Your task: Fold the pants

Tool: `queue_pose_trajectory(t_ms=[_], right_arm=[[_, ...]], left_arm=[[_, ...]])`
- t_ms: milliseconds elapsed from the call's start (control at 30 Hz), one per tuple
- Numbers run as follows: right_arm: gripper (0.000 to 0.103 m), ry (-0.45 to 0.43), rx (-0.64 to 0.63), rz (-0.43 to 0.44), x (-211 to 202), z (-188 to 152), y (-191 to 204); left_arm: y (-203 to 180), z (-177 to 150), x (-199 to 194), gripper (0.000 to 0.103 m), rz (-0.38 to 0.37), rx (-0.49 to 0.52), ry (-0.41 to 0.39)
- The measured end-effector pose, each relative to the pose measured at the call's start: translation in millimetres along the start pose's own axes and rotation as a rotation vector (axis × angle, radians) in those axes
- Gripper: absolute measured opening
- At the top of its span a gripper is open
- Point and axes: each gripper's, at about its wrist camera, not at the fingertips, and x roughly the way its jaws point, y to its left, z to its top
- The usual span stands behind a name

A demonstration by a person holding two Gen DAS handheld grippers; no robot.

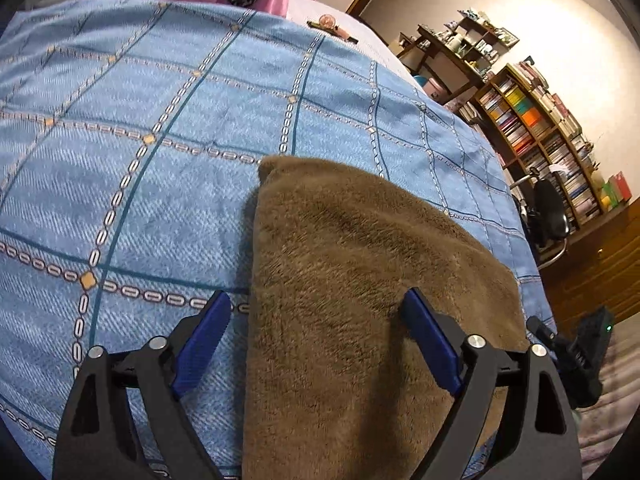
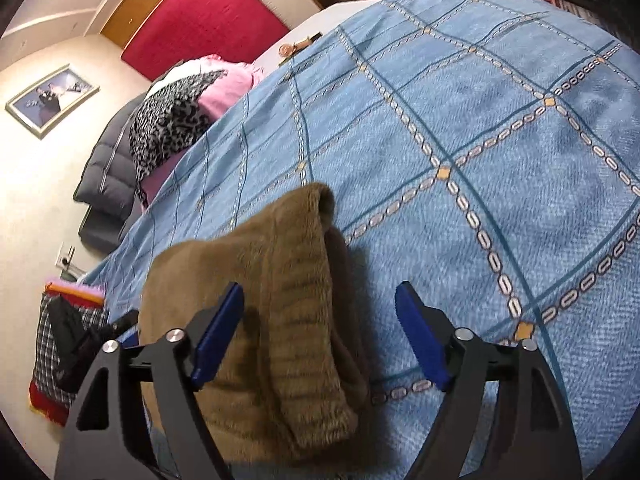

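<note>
A: What do the tools look like?

B: The left gripper (image 1: pixel 316 340) has black angular arms with triangular cut-outs, round silver pivot screws, and flat blue ribbed pads (image 1: pixel 430 344).

A: And the other?

B: The right gripper (image 2: pixel 320 336) is built alike: black frame, silver screws, blue pads (image 2: pixel 218 336).

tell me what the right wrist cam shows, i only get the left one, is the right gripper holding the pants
Observer: No, the right gripper is open, fingers either side of the pants.
Operator: which edge is it at
Observer: A ribbed band, folded double.
Operator: anything else on the bed over there
Observer: A leopard-print cloth over pink fabric, at the bedspread edge.
</note>
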Motion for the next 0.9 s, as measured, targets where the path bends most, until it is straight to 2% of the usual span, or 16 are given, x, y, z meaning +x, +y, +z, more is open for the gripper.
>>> queue_pose_trajectory(t_ms=[167,267,367,500,600,900], right_arm=[[0.08,0.007,0.01,0.01,-4,-7,-3],[0.08,0.024,0.035,0.046,-9,-15,-8],[0.08,0.054,0.069,0.074,-6,-20,-15],[0.082,0.073,0.087,0.091,1,-20,-17],[0.083,0.095,0.078,0.109,10,-16,-13],[0.087,0.166,0.068,0.153,37,-9,-4]], left_arm=[[5,-7,-2,0.088,-0.008,-0.014,0.015],[8,-13,-3,0.088,-0.028,-0.018,0.033],[12,-19,-2,0.088,-0.058,-0.038,0.06],[13,-20,-2,0.088,-0.059,-0.038,0.063],[11,-20,1,0.091,-0.082,-0.04,0.078],[32,-17,19,0.094,-0.228,-0.137,0.15]])
